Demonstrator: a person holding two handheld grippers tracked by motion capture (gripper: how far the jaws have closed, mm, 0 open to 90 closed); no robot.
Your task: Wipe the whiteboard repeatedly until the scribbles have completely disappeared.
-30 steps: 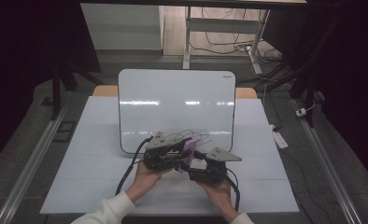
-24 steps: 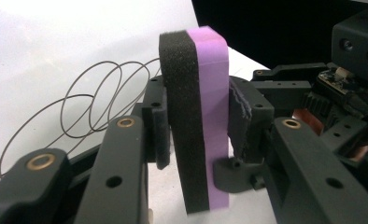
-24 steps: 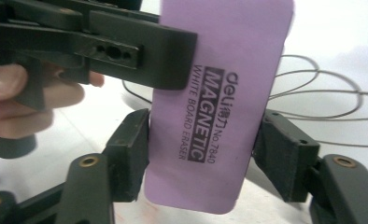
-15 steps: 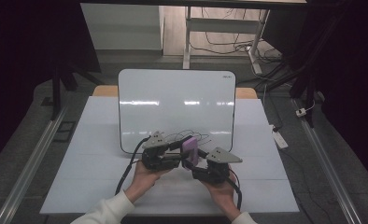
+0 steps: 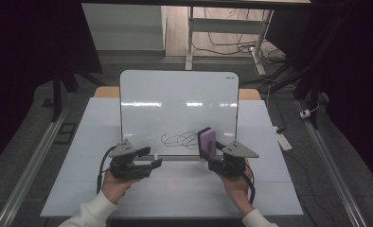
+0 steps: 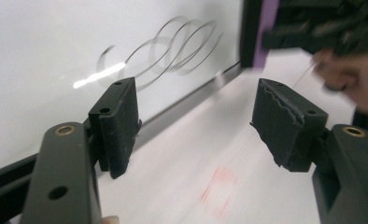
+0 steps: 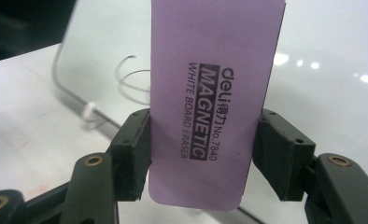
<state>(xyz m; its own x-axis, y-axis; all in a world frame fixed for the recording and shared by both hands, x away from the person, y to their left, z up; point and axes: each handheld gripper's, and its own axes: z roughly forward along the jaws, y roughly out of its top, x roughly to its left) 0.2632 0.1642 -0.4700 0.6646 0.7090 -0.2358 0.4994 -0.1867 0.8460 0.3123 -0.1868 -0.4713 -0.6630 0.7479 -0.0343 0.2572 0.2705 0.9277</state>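
A whiteboard (image 5: 175, 109) leans at the back of the white table (image 5: 270, 189), with a black scribble (image 5: 180, 139) near its lower edge. My right gripper (image 5: 209, 153) is shut on a purple magnetic eraser (image 5: 206, 141), held upright just right of the scribble. In the right gripper view the eraser (image 7: 215, 93) sits between both pads (image 7: 135, 154) in front of the board. My left gripper (image 5: 152, 157) is lower left of the scribble. Its jaws have just been opening and stand apart with nothing between them (image 6: 196, 126). The scribble (image 6: 173, 51) lies beyond them.
A faint red smudge (image 5: 168, 186) marks the table in front of the board. A power strip (image 5: 283, 139) lies on the floor off the table's right edge. Metal rails (image 5: 28, 170) run along both sides. Chair and desk legs (image 5: 189, 42) stand behind the board.
Both grippers met at the eraser in the middle. Now the left gripper has let go, opened and moved left. The right gripper has carried the eraser slightly right and up.
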